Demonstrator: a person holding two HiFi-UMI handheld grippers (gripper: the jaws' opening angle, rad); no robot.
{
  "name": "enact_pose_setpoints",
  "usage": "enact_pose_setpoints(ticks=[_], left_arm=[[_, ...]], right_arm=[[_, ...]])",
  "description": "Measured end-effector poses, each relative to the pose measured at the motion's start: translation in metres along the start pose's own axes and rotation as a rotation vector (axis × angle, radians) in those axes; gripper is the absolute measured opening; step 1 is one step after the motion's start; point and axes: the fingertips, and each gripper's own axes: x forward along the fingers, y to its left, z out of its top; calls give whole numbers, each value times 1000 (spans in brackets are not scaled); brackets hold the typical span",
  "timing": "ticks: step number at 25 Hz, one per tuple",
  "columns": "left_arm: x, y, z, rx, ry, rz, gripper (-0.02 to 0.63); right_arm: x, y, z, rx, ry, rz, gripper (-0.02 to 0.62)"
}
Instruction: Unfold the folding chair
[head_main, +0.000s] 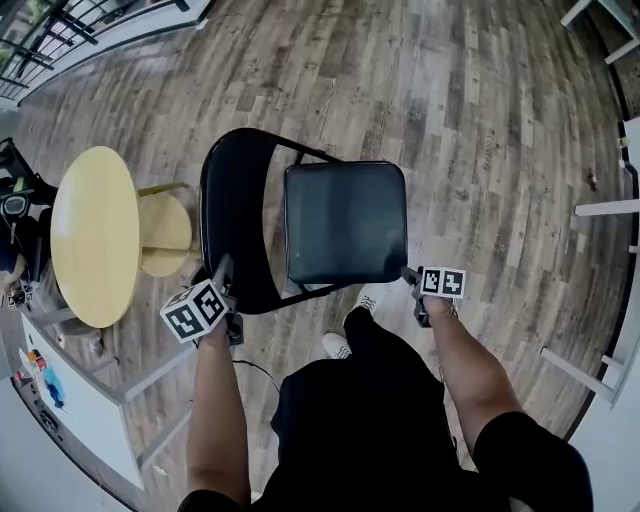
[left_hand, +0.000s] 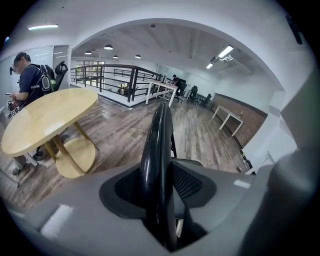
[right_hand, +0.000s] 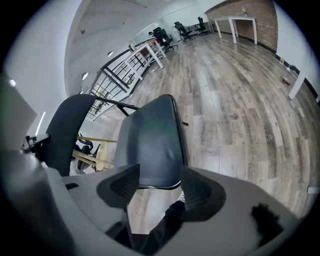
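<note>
Cannot see most legs under chair (head_main: 240, 210) seat (head_main: 345, 222); cannot follow backrest (left_hand: 157, 150) lower end behind left gripper (left_hand: 161, 192).

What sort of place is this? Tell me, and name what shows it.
Probably an open-plan office, perhaps a mezzanine: white desks with office chairs, a black railing, and ceiling strip lights over a wood-plank floor.

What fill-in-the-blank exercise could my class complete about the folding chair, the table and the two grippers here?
1. The edge of the folding chair's ___ stands between the open jaws of the left gripper.
2. The right gripper, jaws apart, is by a corner of the chair's ___.
3. The yellow table beside the chair has a top that is ___ in shape.
Missing words: backrest; seat; round.
</note>
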Motion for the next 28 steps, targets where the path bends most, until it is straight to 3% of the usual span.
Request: enact_pose_setpoints(ticks=[3,9,15,20,23,25,26,28], left_arm=[[-5,2,4,-12,-4,10,179],[-24,3,14,47,-17,19,183],[-65,-20,29,91,-102,-33,152],[-112,-49,-2,166,-103,-134,121],[-140,-73,-40,209,-75,-215,101],[-158,-87,-65,203,-53,-269,33],[-167,-93,-78,191,-41,-298,8],[-185,-104,-102,174,-15,-352,6]], right_arm=[[-18,32,6,-38,-6,30,272],[-61,87,17,-148,-16,67,272],[-109,111,12,-107,-84,80,272],[-143,141,-15,-127,-135,95,270],[-165,171,-31,-212,-169,115,268],[-179,196,-40,-292,-186,132,259],[-186,208,-45,-329,-195,139,210],[-201,226,-55,-368,-214,154,38]])
